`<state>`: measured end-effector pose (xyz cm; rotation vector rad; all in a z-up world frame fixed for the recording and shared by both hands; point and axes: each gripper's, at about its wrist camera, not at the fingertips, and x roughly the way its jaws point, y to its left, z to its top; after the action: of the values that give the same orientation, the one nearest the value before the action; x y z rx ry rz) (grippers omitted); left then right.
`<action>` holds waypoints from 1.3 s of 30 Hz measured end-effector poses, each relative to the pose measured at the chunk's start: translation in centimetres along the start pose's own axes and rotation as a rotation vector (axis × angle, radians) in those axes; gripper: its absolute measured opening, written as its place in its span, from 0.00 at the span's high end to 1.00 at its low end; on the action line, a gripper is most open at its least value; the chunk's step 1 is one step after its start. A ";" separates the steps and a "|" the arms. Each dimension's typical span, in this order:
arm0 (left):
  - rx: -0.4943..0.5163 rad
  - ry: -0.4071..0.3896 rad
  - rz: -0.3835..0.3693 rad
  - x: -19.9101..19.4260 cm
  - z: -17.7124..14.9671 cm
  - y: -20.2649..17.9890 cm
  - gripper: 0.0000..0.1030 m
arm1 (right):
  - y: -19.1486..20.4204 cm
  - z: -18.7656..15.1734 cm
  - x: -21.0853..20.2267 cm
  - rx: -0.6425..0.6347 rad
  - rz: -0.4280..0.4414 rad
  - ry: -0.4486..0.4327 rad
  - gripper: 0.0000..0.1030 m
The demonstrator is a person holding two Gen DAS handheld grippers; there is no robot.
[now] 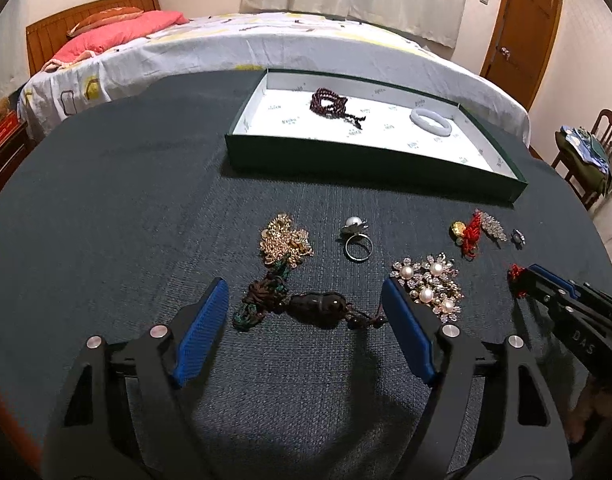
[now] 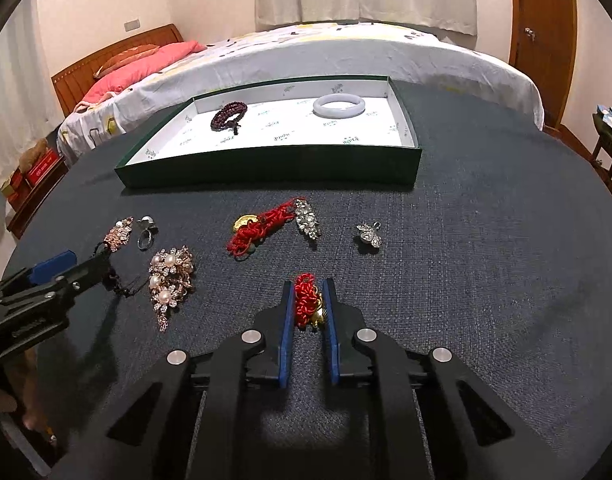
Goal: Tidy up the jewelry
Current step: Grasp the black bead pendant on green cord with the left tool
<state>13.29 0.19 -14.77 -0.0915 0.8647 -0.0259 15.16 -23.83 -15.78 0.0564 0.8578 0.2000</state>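
My right gripper (image 2: 307, 294) is shut on a red cord charm with a gold piece (image 2: 306, 300), low over the dark table; it also shows in the left wrist view (image 1: 519, 280). My left gripper (image 1: 306, 300) is open around a dark brown bead pendant on a cord (image 1: 313, 308). A green tray (image 2: 266, 168) with white lining holds a dark red bead bracelet (image 2: 228, 114) and a white bangle (image 2: 338, 105). Loose on the table lie a gold chain (image 1: 284, 240), a pearl ring (image 1: 355, 236), a pearl brooch (image 1: 429, 284), another red cord charm (image 2: 262, 226), a crystal brooch (image 2: 307, 216) and a small crystal pendant (image 2: 369, 234).
The round table (image 2: 485, 280) has a dark cloth cover. A bed (image 2: 345, 52) stands right behind it. A wooden door (image 1: 525, 28) is at the back right, with a chair (image 1: 593, 152) holding clothes at the right.
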 end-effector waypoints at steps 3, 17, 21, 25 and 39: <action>-0.013 0.018 0.005 0.7 0.0 0.2 0.27 | -0.2 0.0 0.0 0.006 0.005 0.000 0.86; 0.017 0.074 0.046 0.0 -1.2 1.6 0.41 | -0.2 -0.1 0.0 0.016 0.021 0.002 0.86; 0.013 0.078 0.049 -0.4 -1.5 2.1 0.50 | -0.2 -0.1 0.0 0.017 0.025 0.003 0.86; -0.031 0.080 0.051 -0.6 -1.4 2.9 0.51 | -0.1 -0.1 0.0 0.018 0.026 0.003 0.86; 0.011 0.062 0.032 -0.4 -1.1 2.2 0.79 | 0.1 -0.2 -0.1 0.017 0.031 0.003 0.86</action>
<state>12.15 2.35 -15.42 -0.0673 0.9281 -0.0038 14.89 -23.72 -15.83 0.0854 0.8626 0.2220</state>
